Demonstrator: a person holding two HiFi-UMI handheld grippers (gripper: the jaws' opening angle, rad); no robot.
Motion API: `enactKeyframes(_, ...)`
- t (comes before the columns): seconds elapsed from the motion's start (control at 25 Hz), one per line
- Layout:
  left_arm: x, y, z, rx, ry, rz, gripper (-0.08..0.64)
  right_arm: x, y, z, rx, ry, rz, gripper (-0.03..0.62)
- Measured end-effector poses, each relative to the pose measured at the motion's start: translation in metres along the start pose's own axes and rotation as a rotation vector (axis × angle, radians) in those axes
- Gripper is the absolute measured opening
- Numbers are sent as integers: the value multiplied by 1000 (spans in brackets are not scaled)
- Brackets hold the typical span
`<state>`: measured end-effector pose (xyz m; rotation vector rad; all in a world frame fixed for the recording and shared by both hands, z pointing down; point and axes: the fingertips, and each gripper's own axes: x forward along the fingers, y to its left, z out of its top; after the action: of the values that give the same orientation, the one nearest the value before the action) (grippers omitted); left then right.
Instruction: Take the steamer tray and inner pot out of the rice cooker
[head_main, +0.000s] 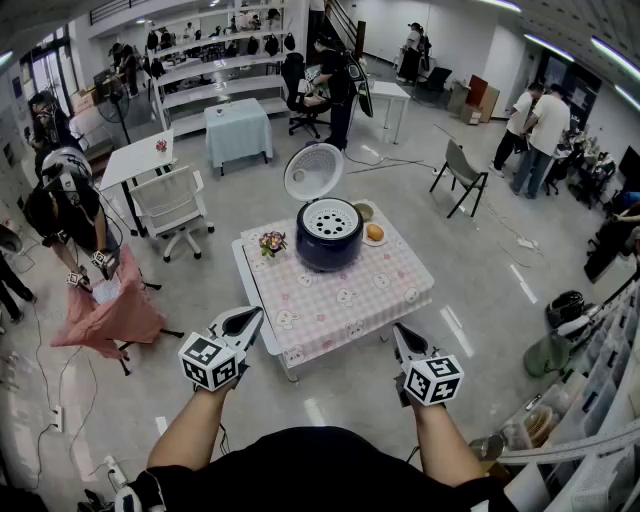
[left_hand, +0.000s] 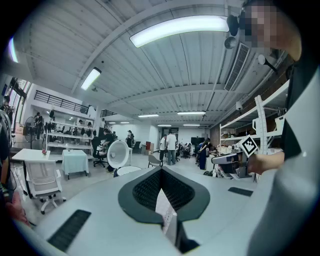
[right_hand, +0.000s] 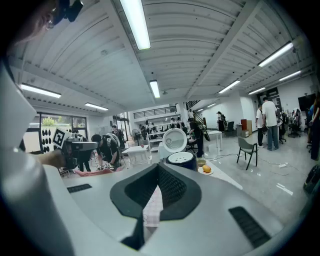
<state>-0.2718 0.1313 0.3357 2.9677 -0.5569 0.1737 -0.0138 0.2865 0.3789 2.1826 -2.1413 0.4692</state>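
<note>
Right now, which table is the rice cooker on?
The nearest one, the pink-checked table; the rice cooker stands open on it. The teal-draped table sits farther back.

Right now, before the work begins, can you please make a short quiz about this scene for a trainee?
1. True or false: the lid of the rice cooker is closed.
2. What lies at the top of the cooker's opening? A) a white steamer tray with holes B) a red towel C) a spoon
3. What do the left gripper and the right gripper hold?

Key: 1) False, the lid stands open. 2) A. 3) Nothing; both have their jaws shut and empty.
</note>
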Motion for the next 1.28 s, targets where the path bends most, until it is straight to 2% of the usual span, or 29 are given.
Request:
enactKeyframes(0.36, 12, -16, 5, 13, 5, -1, 20, -15, -22, 2, -11, -11, -18, 3)
enactKeyframes(0.64, 21, -26, -1, 4, 12, 24, 21, -21, -33, 7, -21, -37, -14, 5)
enactKeyframes(0.88, 28, -36, -6, -3, 17, 60, 23, -27, -46, 1, -48, -7, -9, 17)
enactKeyframes(1.0, 33, -46, -12, 0, 21, 72, 55, -33, -57, -4, -45, -3, 10, 55)
enactKeyframes(1.08, 36, -53, -17, 5, 27, 78, 147, -36, -63, -6, -57, -5, 21, 78)
enactKeyframes(1.28, 38, -60, -19, 4, 22, 99, 250, -40, -70, 0, -59, -16, 69, 242)
